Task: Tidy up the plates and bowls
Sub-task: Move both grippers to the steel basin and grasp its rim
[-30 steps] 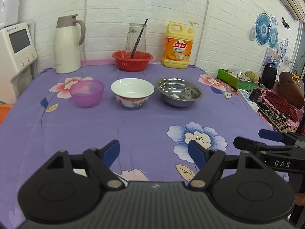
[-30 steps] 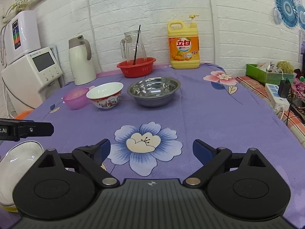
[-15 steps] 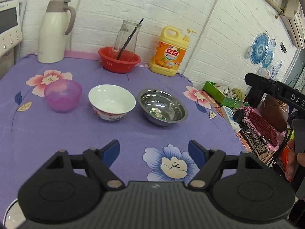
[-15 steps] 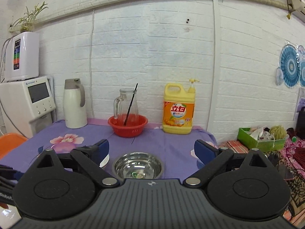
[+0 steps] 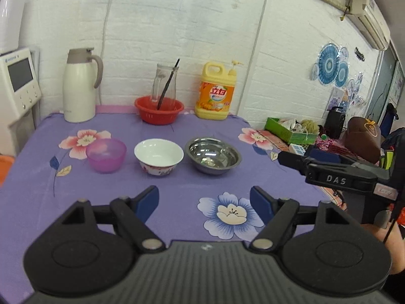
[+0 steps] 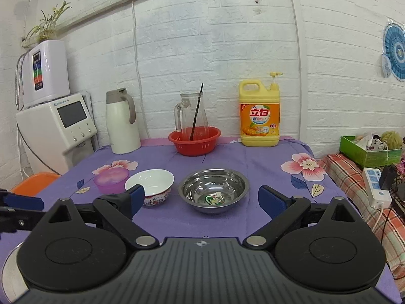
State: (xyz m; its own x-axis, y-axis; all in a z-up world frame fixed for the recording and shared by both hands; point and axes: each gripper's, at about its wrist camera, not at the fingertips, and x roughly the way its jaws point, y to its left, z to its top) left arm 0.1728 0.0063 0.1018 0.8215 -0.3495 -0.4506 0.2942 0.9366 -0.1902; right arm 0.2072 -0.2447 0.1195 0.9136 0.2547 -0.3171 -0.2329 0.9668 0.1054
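Three bowls stand in a row on the purple flowered tablecloth [image 5: 177, 185]: a purple plastic bowl [image 5: 106, 155] on the left, a white patterned bowl [image 5: 158, 156] in the middle, a steel bowl [image 5: 213, 156] on the right. In the right wrist view they are the purple bowl [image 6: 111, 181], the white bowl [image 6: 152, 186] and the steel bowl [image 6: 214, 190]. My left gripper [image 5: 204, 202] is open and empty, short of the bowls. My right gripper [image 6: 201, 200] is open and empty, facing the steel bowl. A pale plate edge [image 6: 10, 273] shows at bottom left.
At the back stand a white thermos jug [image 5: 78, 86], a red basket [image 5: 159, 110] holding a glass pitcher, and a yellow detergent bottle [image 5: 216, 92]. A white appliance [image 6: 58, 129] is at the left. A green box [image 6: 370, 150] and power strip [image 6: 377, 188] lie off the table's right.
Both grippers rose and drew back from low over the table. The right gripper now looks down a little more at the steel bowl. Both stay open and empty.
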